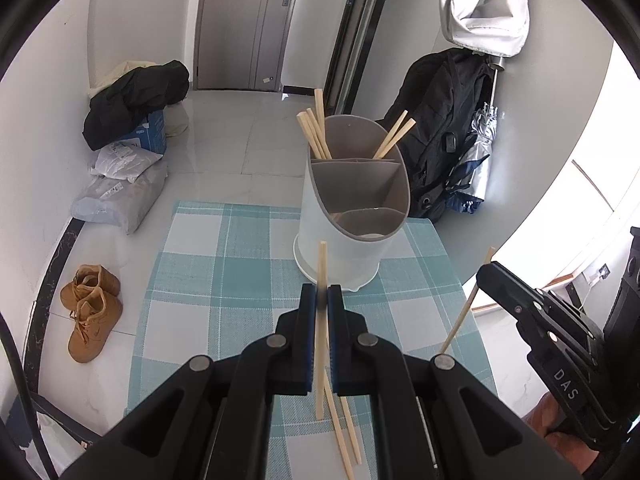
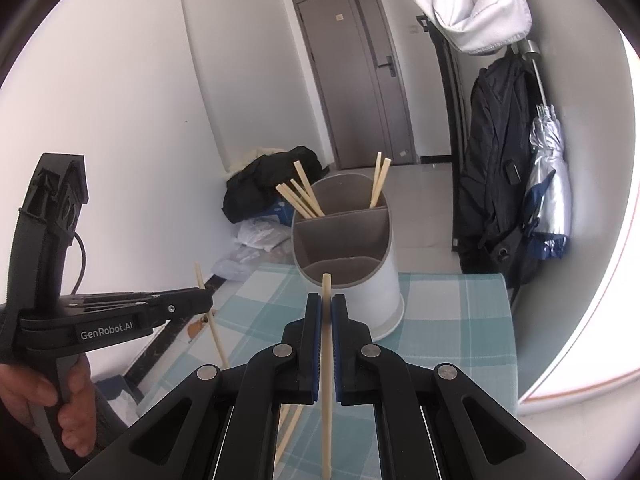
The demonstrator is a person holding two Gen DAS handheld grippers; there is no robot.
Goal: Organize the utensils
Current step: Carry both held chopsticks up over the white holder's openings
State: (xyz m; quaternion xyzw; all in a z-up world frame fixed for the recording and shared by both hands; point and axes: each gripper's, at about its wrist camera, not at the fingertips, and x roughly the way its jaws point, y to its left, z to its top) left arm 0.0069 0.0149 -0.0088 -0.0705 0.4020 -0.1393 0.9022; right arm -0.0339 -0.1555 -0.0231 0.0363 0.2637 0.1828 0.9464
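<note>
A white utensil holder (image 1: 344, 236) with grey dividers stands at the far side of the checked mat (image 1: 224, 280); several wooden chopsticks (image 1: 316, 132) lean in its rear compartment. My left gripper (image 1: 322, 294) is shut on one chopstick (image 1: 321, 264), held upright above the mat in front of the holder. My right gripper (image 2: 326, 304) is shut on another chopstick (image 2: 327, 360), also upright and facing the holder (image 2: 352, 280). Each gripper shows in the other's view: the right one (image 1: 486, 270) at the right edge, the left one (image 2: 206, 300) at the left. Two loose chopsticks (image 1: 344, 432) lie on the mat under my left gripper.
A hand (image 2: 60, 408) grips the left tool's handle. On the floor lie brown boots (image 1: 90, 312), plastic bags (image 1: 120, 196) and a dark jacket (image 1: 136, 100). A black backpack (image 1: 444, 128) and a folded umbrella (image 1: 476, 160) lean beyond the table, right of the holder.
</note>
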